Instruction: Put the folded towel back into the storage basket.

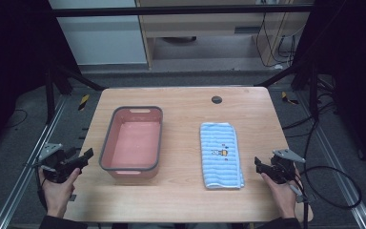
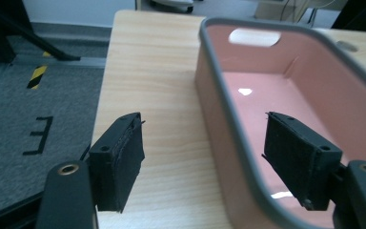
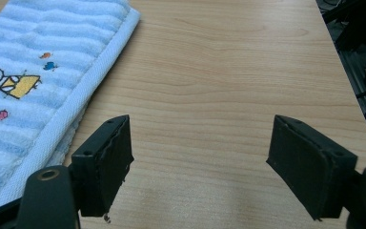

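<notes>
A wooden table seen from above, with a person seated at its near edge and a gripper in each hand. The left gripper hangs at the table's left edge, just beside the near left corner of a pink bin with a grey rim. Its jaws stand wide apart with nothing between the pads. In the left gripper view, the bin's grey rim runs up through the gap between the two jaws, the left one over bare table and the right one over the bin's empty inside; whether the right jaw touches the rim cannot be told from this angle. A handle slot is cut into the bin's far wall.

The right gripper sits over the table's right side, near the lower right corner of a folded blue striped towel. Its jaws are likewise spread, holding nothing. In the right gripper view, the jaws frame bare wood, and the towel lies off to their left, its white-bound edge close to the left jaw but apart from it. A small printed figure marks the towel's top face.

The towel lies flat on the table to the right of the bin, the two well apart. A dark round grommet is set in the table near the far edge.
</notes>
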A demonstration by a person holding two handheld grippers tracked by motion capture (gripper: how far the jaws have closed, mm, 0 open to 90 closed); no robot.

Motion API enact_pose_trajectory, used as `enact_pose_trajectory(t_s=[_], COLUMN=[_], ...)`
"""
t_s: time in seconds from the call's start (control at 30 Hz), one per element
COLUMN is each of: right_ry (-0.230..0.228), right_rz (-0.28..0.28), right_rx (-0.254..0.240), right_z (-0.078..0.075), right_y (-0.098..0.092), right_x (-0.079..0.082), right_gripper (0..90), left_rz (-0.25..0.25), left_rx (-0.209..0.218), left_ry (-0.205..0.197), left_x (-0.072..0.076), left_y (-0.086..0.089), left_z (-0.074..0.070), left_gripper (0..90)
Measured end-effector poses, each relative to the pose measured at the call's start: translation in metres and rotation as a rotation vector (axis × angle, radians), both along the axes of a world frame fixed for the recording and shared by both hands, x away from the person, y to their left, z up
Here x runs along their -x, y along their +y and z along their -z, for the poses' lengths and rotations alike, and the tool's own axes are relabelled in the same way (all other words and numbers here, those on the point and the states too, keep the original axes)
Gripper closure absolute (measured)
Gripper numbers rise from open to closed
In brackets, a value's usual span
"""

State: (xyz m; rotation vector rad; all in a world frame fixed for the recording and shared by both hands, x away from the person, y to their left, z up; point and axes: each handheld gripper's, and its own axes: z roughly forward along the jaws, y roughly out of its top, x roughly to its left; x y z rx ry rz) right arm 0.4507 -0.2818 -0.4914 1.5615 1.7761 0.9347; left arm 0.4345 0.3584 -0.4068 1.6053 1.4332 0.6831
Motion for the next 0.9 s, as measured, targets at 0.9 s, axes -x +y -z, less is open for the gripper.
enact_pose_trajectory(t_s=[0.9], right_ry=[0.0], right_rz=[0.004], right_rx=[-0.016], right_z=[-0.002], right_y=[0.003], right_x=[0.001], right_gripper=[23.3], left_rz=[0.202], left_rx=[0.003], left_ry=[-0.074], left_x=[-0.028], left_y=[-0.126], left_z=[-0.054], left_gripper=[35.3])
